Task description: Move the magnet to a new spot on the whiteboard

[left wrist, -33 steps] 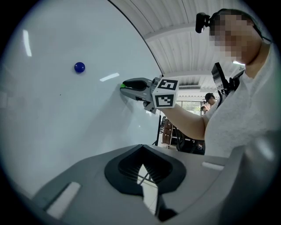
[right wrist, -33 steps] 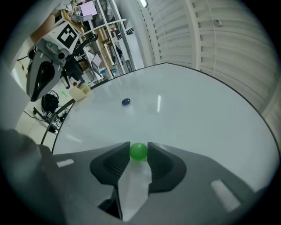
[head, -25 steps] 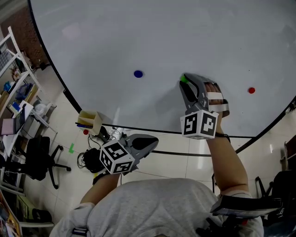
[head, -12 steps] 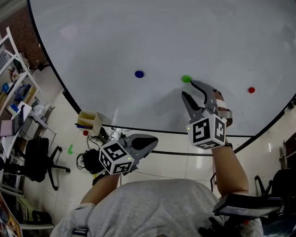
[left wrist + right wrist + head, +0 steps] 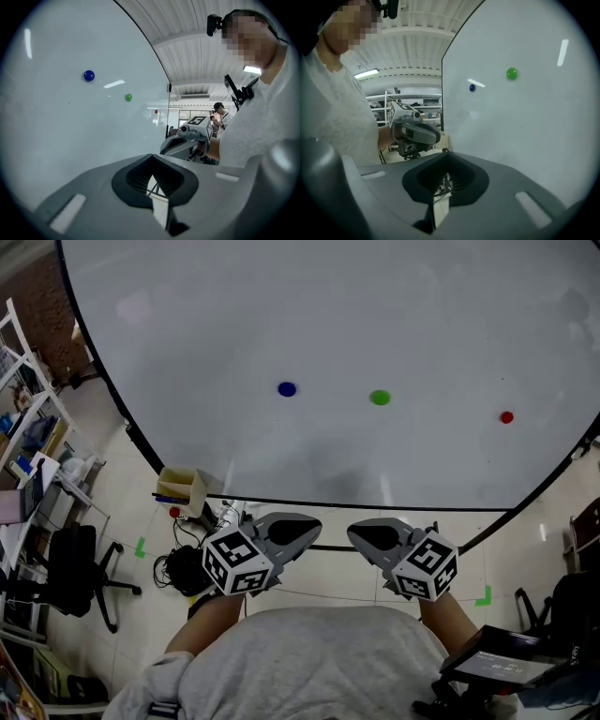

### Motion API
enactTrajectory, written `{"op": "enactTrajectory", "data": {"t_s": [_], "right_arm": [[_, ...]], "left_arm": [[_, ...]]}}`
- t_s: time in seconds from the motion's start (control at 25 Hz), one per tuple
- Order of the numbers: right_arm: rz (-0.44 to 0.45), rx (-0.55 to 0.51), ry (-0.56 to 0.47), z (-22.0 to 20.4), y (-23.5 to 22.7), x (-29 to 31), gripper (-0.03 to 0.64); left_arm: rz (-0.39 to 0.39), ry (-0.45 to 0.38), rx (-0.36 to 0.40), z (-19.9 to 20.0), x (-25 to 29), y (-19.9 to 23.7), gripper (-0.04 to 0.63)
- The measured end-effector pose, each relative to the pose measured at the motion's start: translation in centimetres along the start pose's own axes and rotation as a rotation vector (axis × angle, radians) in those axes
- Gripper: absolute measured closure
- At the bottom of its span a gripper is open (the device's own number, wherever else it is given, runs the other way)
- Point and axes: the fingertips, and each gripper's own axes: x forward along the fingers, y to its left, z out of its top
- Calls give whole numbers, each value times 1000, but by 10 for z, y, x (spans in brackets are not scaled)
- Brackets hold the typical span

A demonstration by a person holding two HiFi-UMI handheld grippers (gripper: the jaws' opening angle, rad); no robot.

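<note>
**Both grippers low and empty, green magnet point(image 5: 380, 397) alone on the whiteboard point(image 5: 328, 306)**

We hold the left gripper point(image 5: 305, 529) and the right gripper point(image 5: 361, 534) near each other below the board's lower edge, well apart from its white face, their tips pointing toward one another. Each gripper's own view shows its 2 jaws closed together with nothing between them. The green magnet sits on the board with no gripper touching it, in a loose row of 3: a blue magnet point(image 5: 287, 389) near on its left and a red magnet point(image 5: 506, 416) farther off on its right. A small box of pens point(image 5: 184, 486) hangs at the board's lower left edge.
</note>
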Motion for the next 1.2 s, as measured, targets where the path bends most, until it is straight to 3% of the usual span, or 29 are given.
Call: {"op": "enactTrajectory", "data": {"t_s": [0.28, 0.6, 0.88, 1.2], "right_arm": [[-49, 77, -24, -12, 11, -1, 614], [-14, 94, -10, -29, 56, -19, 614], [23, 110, -38, -49, 116, -86, 612], [-1, 227, -72, -81, 156, -172, 614]], "left_arm": [[-48, 32, -27, -21, -1, -10, 611], [-17, 38, -53, -33, -18, -43, 611], [13, 36, -70, -44, -13, -130, 611], [-44, 82, -112, -53, 12, -240, 611]]}}
